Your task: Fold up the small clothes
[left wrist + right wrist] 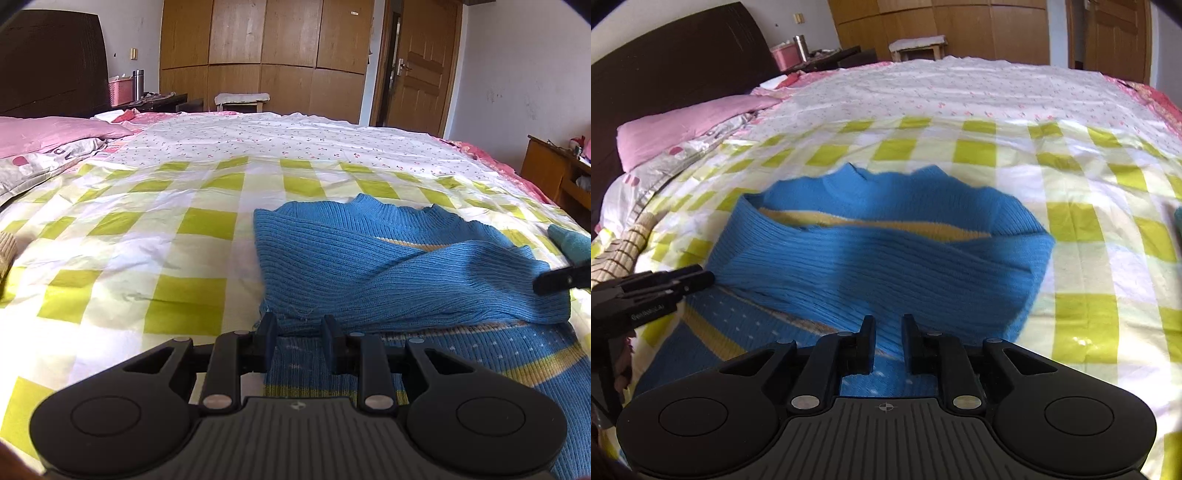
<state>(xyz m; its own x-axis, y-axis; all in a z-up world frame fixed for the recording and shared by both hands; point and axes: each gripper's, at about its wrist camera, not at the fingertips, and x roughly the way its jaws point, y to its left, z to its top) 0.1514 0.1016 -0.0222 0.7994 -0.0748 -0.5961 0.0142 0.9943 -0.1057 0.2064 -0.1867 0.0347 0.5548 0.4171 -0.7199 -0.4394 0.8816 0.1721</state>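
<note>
A blue knitted sweater (369, 258) (886, 266) with yellow stripes lies flat on the green-checked bed cover (147, 240), neck away from me, both sleeves folded across its chest. My left gripper (300, 326) hovers over the sweater's left edge, just below the folded sleeve. Its jaws stand a little apart, with cloth showing beneath the gap and nothing pinched. In the right wrist view the left gripper (703, 277) comes in from the left. My right gripper (888, 328) is above the sweater's lower middle, jaws narrowly apart and empty. One of its fingers (554, 282) shows in the left wrist view.
A beige striped garment (624, 240) lies at the bed's left edge. A teal cloth item (569, 240) sits at the right. Pink pillows (55, 133) lie against the dark headboard. A wooden cabinet (554, 173) stands right of the bed, wardrobes and a door beyond.
</note>
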